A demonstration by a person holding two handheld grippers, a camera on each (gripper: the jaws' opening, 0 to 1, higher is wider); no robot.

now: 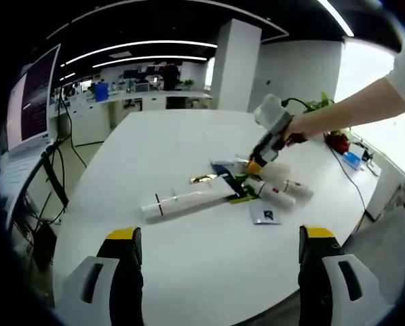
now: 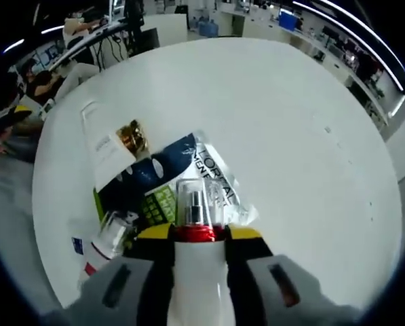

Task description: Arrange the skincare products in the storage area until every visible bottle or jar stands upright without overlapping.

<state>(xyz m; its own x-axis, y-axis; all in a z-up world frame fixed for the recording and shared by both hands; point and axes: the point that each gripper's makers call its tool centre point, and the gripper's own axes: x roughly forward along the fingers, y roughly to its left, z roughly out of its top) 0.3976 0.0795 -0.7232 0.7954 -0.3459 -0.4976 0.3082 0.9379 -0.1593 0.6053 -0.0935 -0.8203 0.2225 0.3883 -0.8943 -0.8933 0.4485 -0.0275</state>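
White round table (image 1: 188, 272): skincare items lie in a loose heap near its middle. Long white tube (image 1: 185, 202), lying flat at the heap's left. White bottle (image 2: 194, 272) with red band and clear cap, clamped between the right tongs (image 2: 195, 238), above a blue packet (image 2: 182, 166). Second red-banded bottle (image 2: 107, 238) lies beside it. Gold-capped jar (image 2: 131, 136) farther off. Left tongs (image 1: 219, 244): spread wide, well short of the heap.

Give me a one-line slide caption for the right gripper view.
Right hand-held gripper clamps a white bottle with red band and clear cap above skincare packets on the round white table.
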